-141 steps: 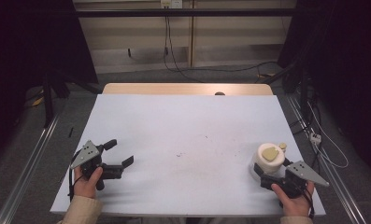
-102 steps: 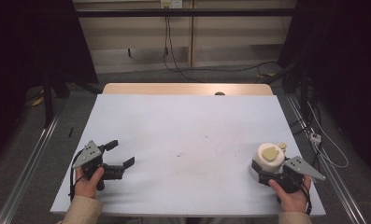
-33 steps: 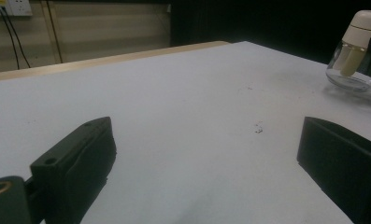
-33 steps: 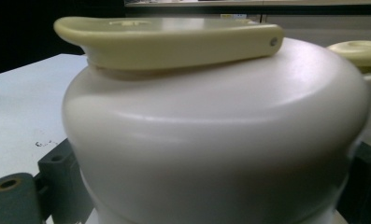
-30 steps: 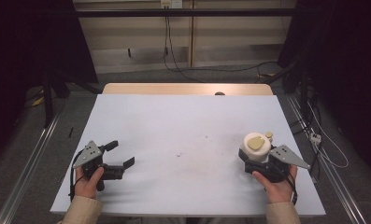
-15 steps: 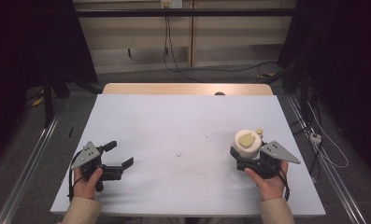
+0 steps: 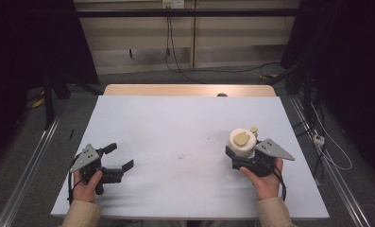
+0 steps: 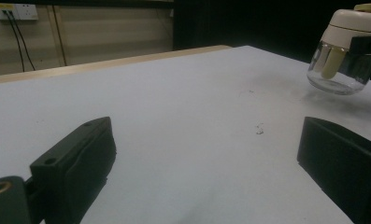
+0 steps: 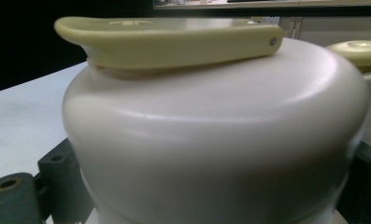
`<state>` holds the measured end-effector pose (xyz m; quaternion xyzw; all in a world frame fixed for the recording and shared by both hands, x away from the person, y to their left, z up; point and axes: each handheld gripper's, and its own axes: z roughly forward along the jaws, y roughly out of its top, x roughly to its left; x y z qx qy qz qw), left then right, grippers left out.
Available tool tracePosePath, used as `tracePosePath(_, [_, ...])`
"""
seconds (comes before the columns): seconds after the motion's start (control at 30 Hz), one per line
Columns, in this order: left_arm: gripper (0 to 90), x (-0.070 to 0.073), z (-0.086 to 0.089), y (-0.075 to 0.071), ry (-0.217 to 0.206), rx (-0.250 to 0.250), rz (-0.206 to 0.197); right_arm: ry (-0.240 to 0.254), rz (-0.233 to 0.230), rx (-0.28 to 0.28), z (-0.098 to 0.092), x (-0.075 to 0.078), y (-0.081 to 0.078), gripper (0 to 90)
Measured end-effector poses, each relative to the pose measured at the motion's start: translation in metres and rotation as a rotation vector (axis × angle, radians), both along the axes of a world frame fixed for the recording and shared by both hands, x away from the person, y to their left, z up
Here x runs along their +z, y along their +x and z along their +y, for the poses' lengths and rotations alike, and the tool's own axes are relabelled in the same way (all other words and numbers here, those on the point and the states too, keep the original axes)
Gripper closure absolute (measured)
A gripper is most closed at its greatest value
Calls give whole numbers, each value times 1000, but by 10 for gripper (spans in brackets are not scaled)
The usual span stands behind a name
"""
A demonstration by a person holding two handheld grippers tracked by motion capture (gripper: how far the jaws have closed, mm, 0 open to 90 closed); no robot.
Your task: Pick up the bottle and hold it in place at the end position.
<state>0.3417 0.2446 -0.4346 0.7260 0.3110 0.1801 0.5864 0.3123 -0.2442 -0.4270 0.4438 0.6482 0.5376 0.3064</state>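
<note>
Left gripper jaws apart (right's seemingly clamped)

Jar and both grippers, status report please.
Right gripper shut on jar, lifted clear of table. Left gripper open, low. Nothing between them.

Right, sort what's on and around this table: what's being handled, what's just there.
In use:
- jar with cream lid, gripped by the right gripper
- left gripper, fingers open, holding nothing

Just there:
- white table
- cables on the floor
- wall socket
</note>
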Motion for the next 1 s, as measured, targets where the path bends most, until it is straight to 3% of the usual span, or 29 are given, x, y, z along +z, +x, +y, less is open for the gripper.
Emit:
tracePosePath(0.8, [40,1,1,-1,9,-4,-4,23,13,30,17,1,19,68])
tracePosePath(1.0, [40,0,0,-1,8,-6,-3,0,12,45,24,1,23,68])
